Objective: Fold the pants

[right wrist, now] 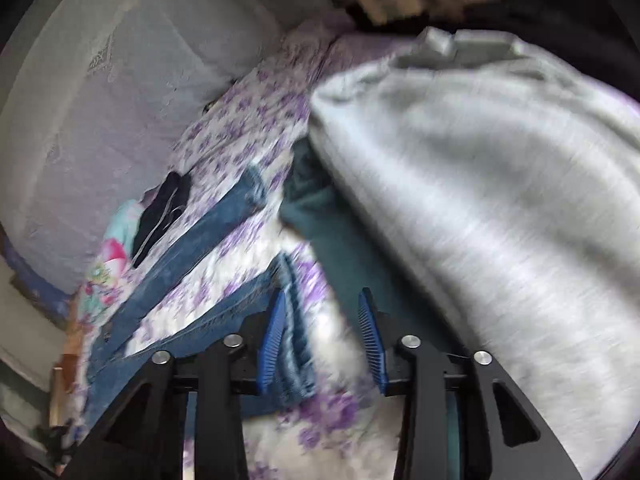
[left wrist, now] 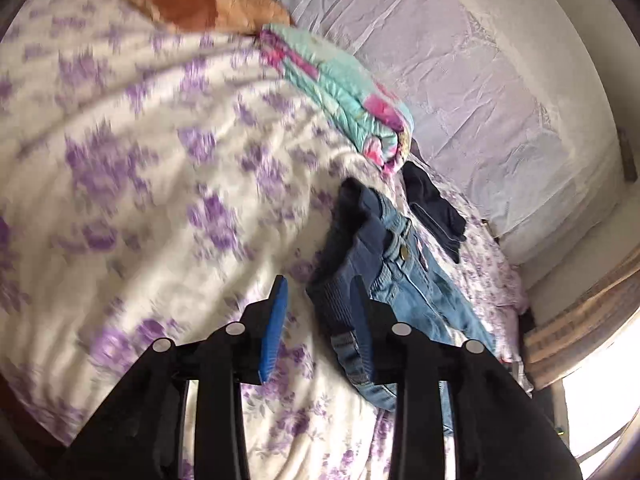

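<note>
Blue jeans on a bed sheet with purple flowers. Waist end with the round button just in front of the left tongs, a bit to the right side. Left tongs wide open, holding nothing. Right blue pad over the edge of the waistband, left blue pad over bare sheet. Cannot tell if the pad touches the cloth.

Two legs of the jeans spread apart in the right view, sheet showing between them. End of one leg between the pads of the right tongs, close to the left blue pad. Right tongs wide open too, gripping nothing. Other leg farther off, up and to the left.

Gray cloth big and blurry on the right side, with dark teal cloth peeking out beneath it. Small dark blue cloth just past the jeans. Bright quilt in teal and pink folded near it. Orange pillow far up the bed.
</note>
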Demonstrator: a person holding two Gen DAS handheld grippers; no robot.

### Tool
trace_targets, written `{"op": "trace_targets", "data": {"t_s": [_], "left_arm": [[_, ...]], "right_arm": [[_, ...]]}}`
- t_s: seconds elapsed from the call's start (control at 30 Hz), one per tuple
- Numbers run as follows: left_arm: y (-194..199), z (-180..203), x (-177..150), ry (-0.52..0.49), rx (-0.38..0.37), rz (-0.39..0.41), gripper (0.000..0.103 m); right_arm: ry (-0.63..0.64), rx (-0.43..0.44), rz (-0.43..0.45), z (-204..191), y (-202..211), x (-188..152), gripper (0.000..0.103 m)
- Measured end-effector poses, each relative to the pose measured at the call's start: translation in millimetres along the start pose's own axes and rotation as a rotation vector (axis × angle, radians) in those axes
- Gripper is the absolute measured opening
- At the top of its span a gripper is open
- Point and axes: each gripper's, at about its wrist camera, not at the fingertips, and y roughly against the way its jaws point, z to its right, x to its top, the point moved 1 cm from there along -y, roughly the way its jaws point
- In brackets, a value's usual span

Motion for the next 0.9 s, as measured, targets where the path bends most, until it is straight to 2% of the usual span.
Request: {"op": "trace_targets", "data": {"t_s": [0.03,0.07,0.1,0.13,0.17,0.2,0.23,0.3,0.37,0.4,0.43,0.47,0.5,0.57,0.67,0.7,0.77,0.8,0.9], "left_arm": [[1.4,13.1,4.7,-0.034,0.001,0.001,0.04],[-2.8,28.2,8.6,-0.059,-0.018,-0.012,0.045],[-10.4,44.6,11.6,-0.086,-0.046,-0.03,0.048],[-21.2,63.6,14.1,-0.119,-0.073,-0.05,0.059],[-32.6,82.8,12.5,-0.155,-0.088,-0.064,0.072],[-46.2,101.3,9.9,-0.201,-0.086,-0.075,0.078],[-62.1,118.6,6.8,-0.254,-0.066,-0.074,0.082],[-101.6,135.6,0.8,-0.332,0.018,-0.108,0.085],[-151.8,129.4,-6.4,-0.376,0.156,-0.205,0.086],[-172.6,120.1,-9.8,-0.386,0.183,-0.249,0.087],[-175.8,118.7,-13.1,-0.429,0.167,-0.222,0.093],[-169.2,122.6,-19.3,-0.467,0.177,-0.214,0.094],[-165.1,128.9,-23.6,-0.498,0.21,-0.216,0.093],[-151.5,142.0,-24.8,-0.519,0.234,-0.166,0.093],[-137.9,168.6,-12.8,-0.522,0.139,-0.108,0.094],[-137.9,177.7,-8.2,-0.519,0.132,-0.095,0.094],[-154.0,191.4,2.1,-0.51,0.138,-0.09,0.098],[-166.3,193.5,5.4,-0.505,0.149,-0.108,0.098],[-223.1,179.8,3.4,-0.48,0.23,-0.216,0.098]], "right_arm": [[0.061,-0.047,0.064,-12.3,8.2,7.5,0.042],[0.119,-0.049,0.095,-28.6,11.2,12.4,0.044],[0.169,-0.021,0.102,-47.8,10.6,14.9,0.05],[0.214,0.024,0.101,-68.1,7.2,15.9,0.055],[0.261,0.072,0.094,-88.4,2.2,14.9,0.066],[0.31,0.102,0.086,-110.0,-5.6,9.9,0.072],[0.364,0.119,0.069,-133.0,-17.2,2.0,0.073],[0.458,0.13,0.005,-167.8,-44.1,-21.0,0.078],[0.502,0.116,-0.131,-182.1,-81.0,-46.3,0.08],[0.505,0.091,-0.225,-178.6,-104.5,-59.9,0.081],[0.518,0.079,-0.26,-176.0,-114.7,-72.9,0.081],[0.541,0.082,-0.228,-179.7,-108.1,-74.5,0.082],[0.542,0.065,-0.242,-184.2,-104.2,-69.4,0.082],[0.533,0.082,-0.198,-196.4,-93.7,-57.3,0.082],[0.574,0.12,-0.121,-234.0,-86.9,-31.7,0.083],[0.577,0.144,-0.101,-250.5,-90.0,-22.1,0.088],[0.577,0.169,-0.09,-279.8,-108.3,-7.8,0.096],[0.572,0.168,-0.098,-293.8,-123.5,-3.4,0.096],[0.558,0.121,-0.145,-316.7,-177.2,-4.5,0.096]]}}
